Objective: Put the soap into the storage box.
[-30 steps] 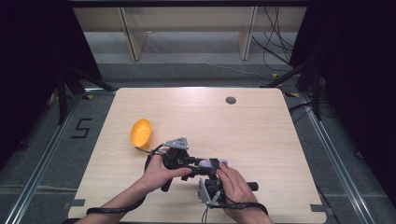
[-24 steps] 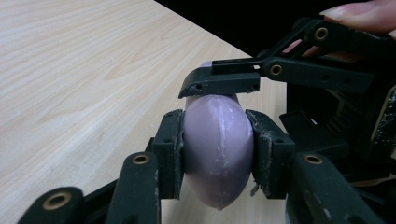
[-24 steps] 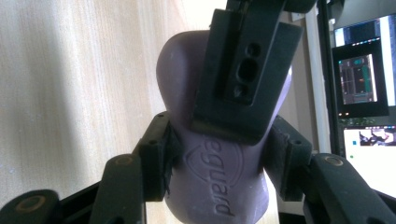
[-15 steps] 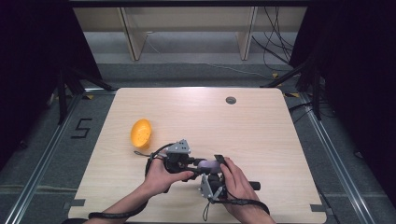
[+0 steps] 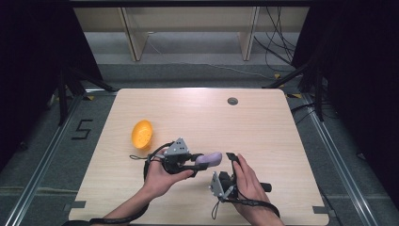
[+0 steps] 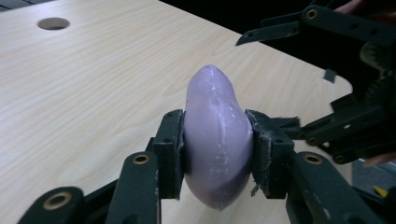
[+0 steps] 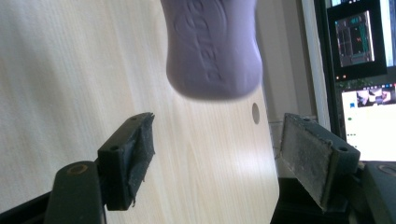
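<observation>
The purple soap bar (image 6: pixel 217 144) sits clamped between the two pads of the left tongs (image 5: pixel 195 163), pressed on both flat sides, its rounded end poking out past the tips. In the high view the bar (image 5: pixel 208 159) is held above the bench, pointing toward the right tongs (image 5: pixel 231 157), which lie just beside it and apart from it. In the right gripper view the bar (image 7: pixel 212 46) hangs ahead of the tips, above the gap between the jaws; raised lettering shows on its face, too blurred to read. The right tongs (image 7: pixel 215 149) are released: their jaws have just been opening and now stand wide, with nothing between the pads (image 7: pixel 306 149). In the left gripper view, the black linkwork of the right tongs (image 6: pixel 327 70) shows beyond the soap, on the right.

On the far side of the left tongs, well apart from them, an orange bowl (image 5: pixel 142 134) lies on the bench; what it holds cannot be told.

The bench (image 5: pixel 263 127) is pale wood with a round hole (image 5: pixel 232 100) near its far edge. Around it runs grey floor with a "5" (image 5: pixel 81 129) marked at the left. Light shelving (image 5: pixel 188 28) and loose cables (image 5: pixel 277 52) stand beyond the far edge. Lit screens (image 7: pixel 364 74) show in the right gripper view.
</observation>
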A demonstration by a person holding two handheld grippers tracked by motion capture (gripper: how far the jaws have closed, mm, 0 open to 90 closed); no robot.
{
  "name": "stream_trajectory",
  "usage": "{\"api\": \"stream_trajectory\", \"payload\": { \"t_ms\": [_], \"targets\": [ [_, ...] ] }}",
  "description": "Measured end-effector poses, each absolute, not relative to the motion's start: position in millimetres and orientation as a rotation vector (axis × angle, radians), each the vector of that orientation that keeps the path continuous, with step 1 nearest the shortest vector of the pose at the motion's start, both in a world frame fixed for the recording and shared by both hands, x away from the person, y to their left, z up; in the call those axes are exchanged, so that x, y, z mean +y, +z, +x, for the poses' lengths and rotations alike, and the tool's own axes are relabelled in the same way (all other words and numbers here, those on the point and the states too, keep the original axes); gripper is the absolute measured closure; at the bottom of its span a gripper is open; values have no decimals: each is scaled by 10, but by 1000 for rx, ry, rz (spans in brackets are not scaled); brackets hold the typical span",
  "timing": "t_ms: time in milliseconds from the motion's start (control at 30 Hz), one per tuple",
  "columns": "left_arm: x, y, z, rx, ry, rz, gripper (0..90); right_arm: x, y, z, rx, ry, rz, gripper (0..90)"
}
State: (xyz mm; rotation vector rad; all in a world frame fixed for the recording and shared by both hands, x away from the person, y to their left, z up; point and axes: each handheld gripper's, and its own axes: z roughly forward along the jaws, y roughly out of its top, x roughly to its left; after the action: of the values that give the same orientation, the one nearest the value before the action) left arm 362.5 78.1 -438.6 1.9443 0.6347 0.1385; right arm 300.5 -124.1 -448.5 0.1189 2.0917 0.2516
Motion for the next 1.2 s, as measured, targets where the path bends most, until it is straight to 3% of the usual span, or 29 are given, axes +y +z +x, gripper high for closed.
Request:
{"api": "stream_trajectory", "payload": {
  "t_ms": [733,1200],
  "targets": [
    [1075,-4408,3610,871,298,1812,590,-1793,-4417,2965,2132,513,611,321],
    [1248,-4403,3546,982,456,1694,589,-1874,-4430,2984,2139,527,672,324]
  ]
}}
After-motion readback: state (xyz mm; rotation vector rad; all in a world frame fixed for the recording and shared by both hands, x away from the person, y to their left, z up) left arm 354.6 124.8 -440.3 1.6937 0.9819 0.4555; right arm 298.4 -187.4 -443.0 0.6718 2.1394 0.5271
